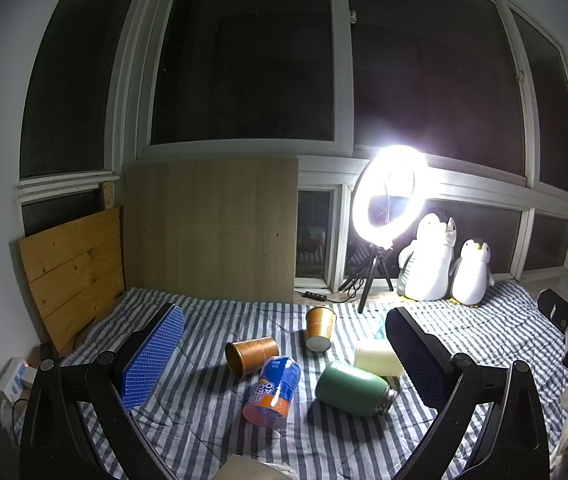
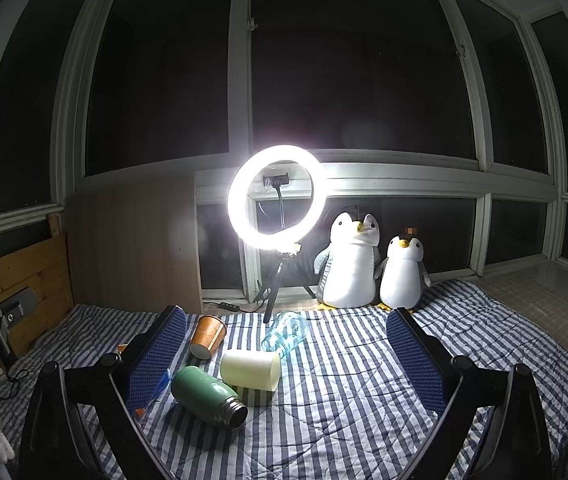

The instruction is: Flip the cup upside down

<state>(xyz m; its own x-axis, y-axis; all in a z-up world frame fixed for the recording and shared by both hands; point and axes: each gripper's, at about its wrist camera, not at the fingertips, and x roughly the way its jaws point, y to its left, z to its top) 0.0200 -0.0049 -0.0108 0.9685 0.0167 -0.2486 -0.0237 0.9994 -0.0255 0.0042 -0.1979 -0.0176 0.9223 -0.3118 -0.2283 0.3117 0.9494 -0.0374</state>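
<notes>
Several cups lie on their sides on a striped blanket [image 1: 204,412]. In the left wrist view an orange paper cup [image 1: 251,355] lies nearest, a second orange cup [image 1: 318,328] lies behind it, a blue and orange printed cup [image 1: 272,390] lies in front, then a green bottle [image 1: 353,389] and a cream cup [image 1: 377,358]. My left gripper [image 1: 284,344] is open above them and holds nothing. In the right wrist view I see the orange cup [image 2: 207,337], cream cup [image 2: 250,370], green bottle [image 2: 208,395] and a clear blue cup [image 2: 285,332]. My right gripper [image 2: 285,350] is open and empty.
A lit ring light on a tripod [image 2: 276,196] stands at the back by the window. Two plush penguins [image 2: 349,264] sit to its right. Wooden boards [image 1: 212,232] lean against the back left wall. A power strip [image 1: 14,378] lies at the left edge.
</notes>
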